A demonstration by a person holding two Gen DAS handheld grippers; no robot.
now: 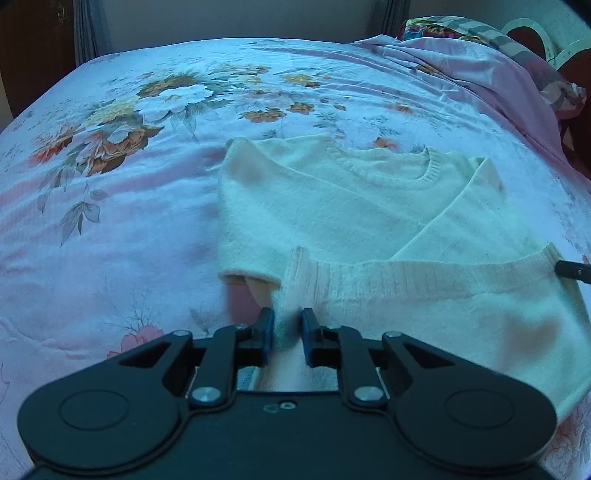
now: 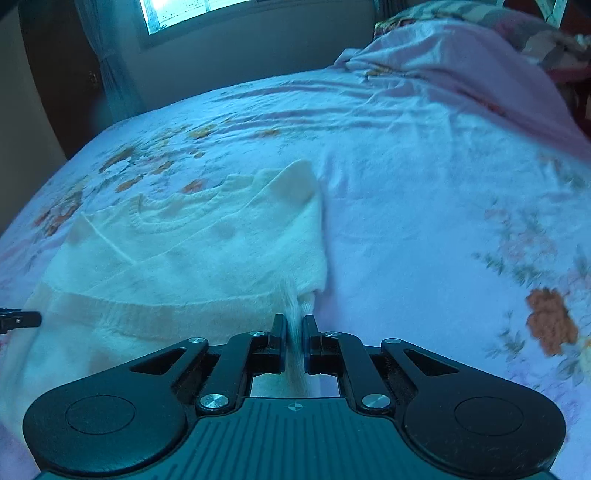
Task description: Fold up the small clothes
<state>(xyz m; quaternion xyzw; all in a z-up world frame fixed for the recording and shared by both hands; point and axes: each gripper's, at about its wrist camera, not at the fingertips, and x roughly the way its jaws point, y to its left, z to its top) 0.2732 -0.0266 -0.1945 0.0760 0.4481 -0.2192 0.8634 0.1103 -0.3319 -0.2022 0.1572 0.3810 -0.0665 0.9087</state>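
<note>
Pinching sweater hem, claws angled downward

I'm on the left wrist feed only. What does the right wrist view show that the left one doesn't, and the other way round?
Only the right wrist view: a bright window and the right gripper pinching the sweater's hem corner. Only the left wrist view: the left gripper pinching the opposite hem corner, and a big flower print on the bedsheet. Both: the white sweater, sleeves folded in, collar away from the cameras.
</note>
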